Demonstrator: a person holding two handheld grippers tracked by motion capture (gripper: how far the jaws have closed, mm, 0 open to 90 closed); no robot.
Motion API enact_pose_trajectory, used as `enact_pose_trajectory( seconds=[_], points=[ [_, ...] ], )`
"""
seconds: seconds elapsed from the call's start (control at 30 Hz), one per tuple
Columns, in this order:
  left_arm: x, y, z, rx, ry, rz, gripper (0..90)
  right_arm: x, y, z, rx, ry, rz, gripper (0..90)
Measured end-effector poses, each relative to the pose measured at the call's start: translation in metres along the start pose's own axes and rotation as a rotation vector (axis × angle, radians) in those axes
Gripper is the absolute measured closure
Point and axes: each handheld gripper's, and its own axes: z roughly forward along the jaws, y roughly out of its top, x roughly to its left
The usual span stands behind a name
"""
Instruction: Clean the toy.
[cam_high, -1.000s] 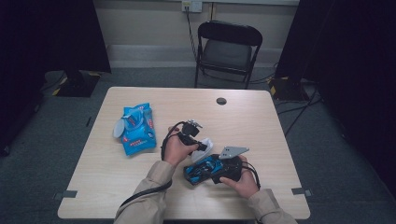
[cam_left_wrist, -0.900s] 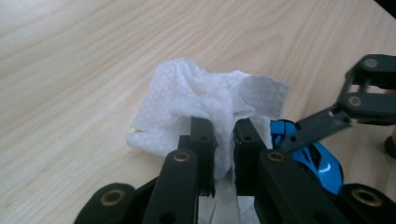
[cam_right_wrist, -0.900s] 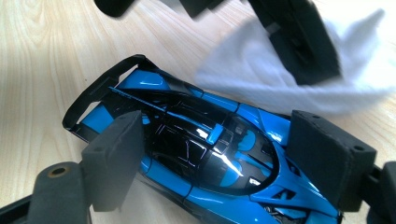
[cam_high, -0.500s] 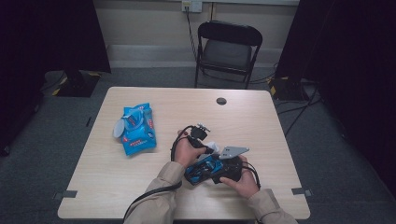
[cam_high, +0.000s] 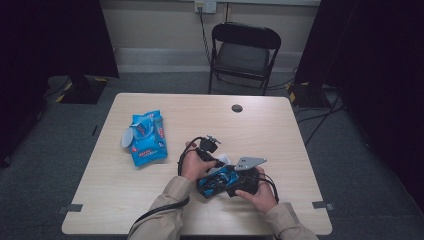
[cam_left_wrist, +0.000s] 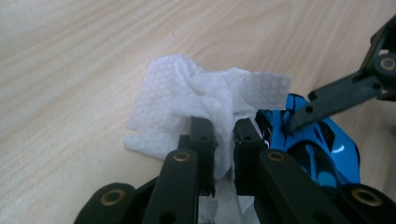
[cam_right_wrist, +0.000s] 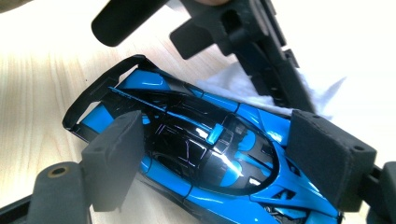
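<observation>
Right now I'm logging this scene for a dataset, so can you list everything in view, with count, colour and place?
toy car: one, blue and black, near table edge, between right jaws
wipe: one, white, pinched beside the car
wipes pack: one, blue, table's left part
table: one, light wood
folding chair: one, black, behind table
left gripper: one, black, shut on the wipe
right gripper: one, black, straddling the car

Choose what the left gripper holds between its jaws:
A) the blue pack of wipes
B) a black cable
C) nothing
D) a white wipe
D: in the left gripper view, the left gripper has its jaws pinched on a crumpled white wipe, right beside the blue toy car.
</observation>
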Motion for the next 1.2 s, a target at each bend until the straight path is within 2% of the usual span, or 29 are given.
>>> enact_pose_trajectory(
  seconds=[0.27, 0.57, 0.8, 0.87, 1.03, 1.2],
  points=[
    [0.002, -0.010, -0.009, 0.016, -0.005, -0.004, 82.1, 0.000, 0.000, 0.000, 0.001, -0.001, 0.000, 18.7],
    [0.002, -0.019, -0.017, 0.032, 0.009, 0.021, 81.9, 0.000, 0.000, 0.000, 0.002, 0.000, 0.000, 18.7],
    [0.002, -0.025, -0.025, 0.054, 0.020, 0.030, 81.8, 0.000, 0.001, 0.000, 0.004, 0.000, 0.001, 18.7],
    [0.003, -0.028, -0.027, 0.052, 0.020, 0.021, 81.7, 0.000, 0.001, 0.000, 0.004, 0.000, 0.001, 18.7],
    [0.004, -0.033, -0.032, 0.058, 0.025, 0.040, 81.3, 0.000, 0.000, 0.000, 0.003, -0.001, 0.001, 18.7],
    [0.006, -0.038, -0.036, 0.053, 0.018, 0.024, 81.3, 0.000, 0.001, 0.000, 0.004, 0.000, 0.001, 18.7]
  ],
)
